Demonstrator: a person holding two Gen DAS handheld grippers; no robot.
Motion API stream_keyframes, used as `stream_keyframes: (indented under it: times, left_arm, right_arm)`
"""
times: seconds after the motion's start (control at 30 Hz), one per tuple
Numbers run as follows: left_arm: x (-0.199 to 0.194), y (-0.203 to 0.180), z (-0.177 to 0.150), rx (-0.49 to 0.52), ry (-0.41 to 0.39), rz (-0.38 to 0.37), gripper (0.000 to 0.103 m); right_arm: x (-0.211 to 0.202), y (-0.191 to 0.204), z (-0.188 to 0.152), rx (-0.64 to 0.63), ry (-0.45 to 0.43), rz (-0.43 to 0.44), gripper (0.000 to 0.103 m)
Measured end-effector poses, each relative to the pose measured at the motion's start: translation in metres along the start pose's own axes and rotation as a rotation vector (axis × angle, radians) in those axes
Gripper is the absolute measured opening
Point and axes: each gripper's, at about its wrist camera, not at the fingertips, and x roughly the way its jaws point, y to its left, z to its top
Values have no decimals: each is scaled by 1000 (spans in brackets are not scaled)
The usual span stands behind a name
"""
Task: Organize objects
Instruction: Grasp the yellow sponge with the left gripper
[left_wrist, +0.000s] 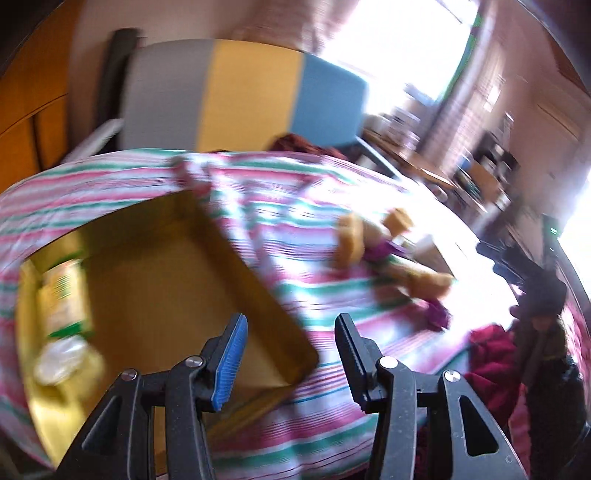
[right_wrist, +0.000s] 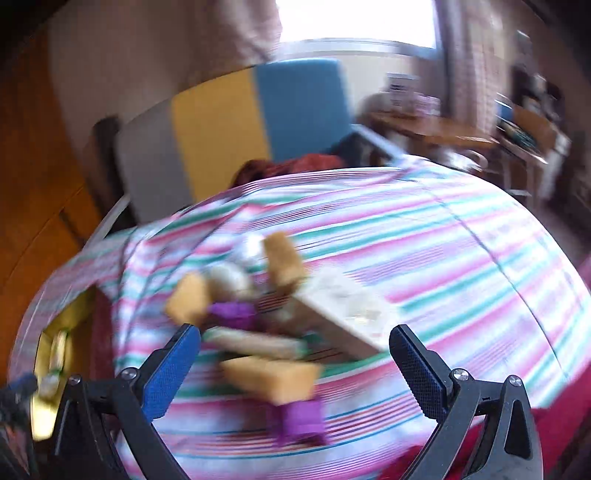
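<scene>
Two blurred fisheye views looked across a bed covered by a striped sheet (left_wrist: 295, 229) in pink, green and white, which filled most of both frames. Behind it stood a headboard (left_wrist: 236, 92) in grey, yellow and blue panels, with a dark red cloth (right_wrist: 295, 166) bunched at its foot.

On the sheet to the left lay a shallow yellow tray (left_wrist: 177, 288), its near corner just ahead of the left gripper (left_wrist: 291, 354). A green-and-white packet (left_wrist: 62, 291) rested along the tray's left wall, with a pale crinkled wrapper (left_wrist: 59, 358) just below it.

Well apart from the tray, further right on the sheet, sat a loose cluster of objects: a white box (right_wrist: 343, 310) lying tilted, several tan sponge-like blocks (right_wrist: 273, 373) around it, and purple pieces (right_wrist: 299, 421) among them; the blur hid what these were exactly.

The left gripper's jaws stood apart with nothing between them, above the sheet beside the tray's corner. The right gripper (right_wrist: 291, 365) hung directly over the cluster, its jaws spread wide on either side of the blocks; whether they touched anything could not be told.
</scene>
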Motion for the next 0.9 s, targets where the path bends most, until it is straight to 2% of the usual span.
stream_keyframes:
  times: [0.03, 0.1, 0.17, 0.27, 0.33, 0.5, 0.77, 0.9]
  left_arm:
    - [10, -14, 3, 25, 17, -25, 50]
    - [25, -33, 6, 60, 48, -66, 50]
    - [43, -54, 9, 90, 81, -92, 51]
    - [68, -80, 15, 127, 124, -139, 62]
    - [83, -94, 18, 137, 148, -172, 66]
    - [117, -126, 23, 129, 210, -238, 80]
    - [160, -156, 32, 50, 286, -307, 86]
    - [172, -170, 37, 45, 287, -310, 87]
  right_arm:
    - [2, -15, -3, 50, -12, -10, 103]
    - [9, -50, -9, 240, 20, 51, 103]
    - [1, -72, -6, 344, -52, 119, 103]
    - [-1, -92, -8, 446, -72, 170, 103]
    - [3, -97, -9, 476, -58, 225, 103]
    - [7, -94, -12, 502, -31, 268, 103]
    - [9, -93, -15, 481, -41, 279, 103]
    - [9, -93, -15, 482, -43, 291, 103]
